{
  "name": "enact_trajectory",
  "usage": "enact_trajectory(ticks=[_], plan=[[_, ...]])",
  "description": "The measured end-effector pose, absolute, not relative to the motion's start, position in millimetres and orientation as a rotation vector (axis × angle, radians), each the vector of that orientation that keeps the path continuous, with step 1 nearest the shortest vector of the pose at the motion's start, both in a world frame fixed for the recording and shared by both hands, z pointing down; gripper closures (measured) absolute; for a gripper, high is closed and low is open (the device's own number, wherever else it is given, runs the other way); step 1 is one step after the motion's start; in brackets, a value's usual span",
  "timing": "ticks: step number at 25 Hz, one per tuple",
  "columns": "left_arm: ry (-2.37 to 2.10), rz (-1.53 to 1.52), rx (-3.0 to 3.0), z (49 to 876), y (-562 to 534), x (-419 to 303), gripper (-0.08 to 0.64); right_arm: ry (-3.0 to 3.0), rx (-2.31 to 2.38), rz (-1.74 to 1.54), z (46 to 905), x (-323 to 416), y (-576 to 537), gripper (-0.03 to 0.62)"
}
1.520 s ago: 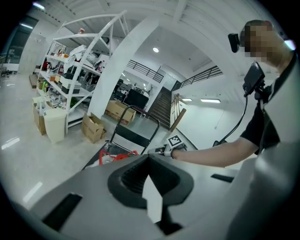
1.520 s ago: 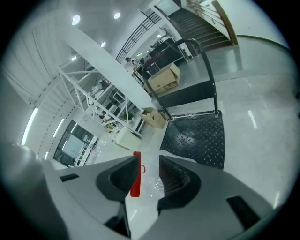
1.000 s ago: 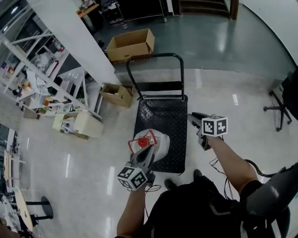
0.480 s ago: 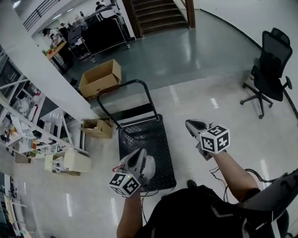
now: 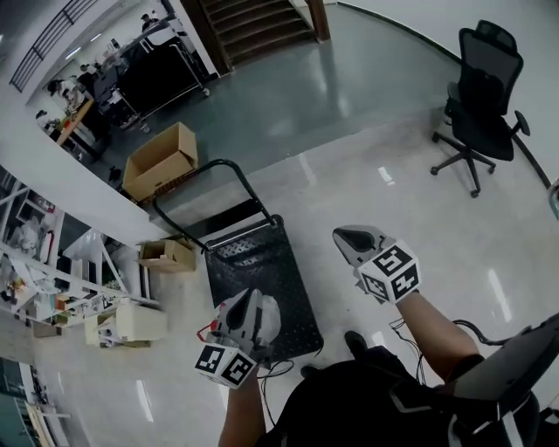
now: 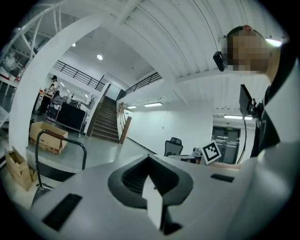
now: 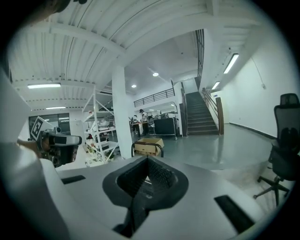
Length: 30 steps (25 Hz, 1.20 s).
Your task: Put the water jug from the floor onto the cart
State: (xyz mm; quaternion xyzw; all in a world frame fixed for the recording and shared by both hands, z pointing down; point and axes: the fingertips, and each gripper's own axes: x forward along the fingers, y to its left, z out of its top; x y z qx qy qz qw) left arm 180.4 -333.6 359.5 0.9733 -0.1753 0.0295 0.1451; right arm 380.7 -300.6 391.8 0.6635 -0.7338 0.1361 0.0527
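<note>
Pretty much a big lab-type workshop hall is shown: polished floor [image 5: 349, 183], staircase [image 5: 253, 22], cluttered metal racks [image 5: 44, 262], cardboard boxes [image 5: 162, 161] and an office chair [image 5: 480, 96] can be seen.

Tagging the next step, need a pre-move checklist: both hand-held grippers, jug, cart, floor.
1. Left hand-held gripper free: ok, jaws together, nothing between.
2. Right hand-held gripper free: ok, jaws together, empty.
3. Water jug on cart: cannot tell, the left hand-held gripper covers that end of the deck in the head view.
4. Cart upright, deck level: ok.
5. Office chair clear of cart: ok, well apart.
</note>
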Motion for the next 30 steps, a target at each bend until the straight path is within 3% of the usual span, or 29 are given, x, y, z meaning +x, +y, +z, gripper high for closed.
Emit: enact_trajectory(ticks=[11,30], plan=[[-0.397,0.112,2.838,353.9,-286.7,186.0,0.568,-2.221,2.076,0.36,383.4,384.7,-256.2,0.591],[-0.191,0.024,2.873,357.1,-157.9,-17.4,0.568,-2.03,2.147,0.282,360.5,156.2,-76.0,0.591]])
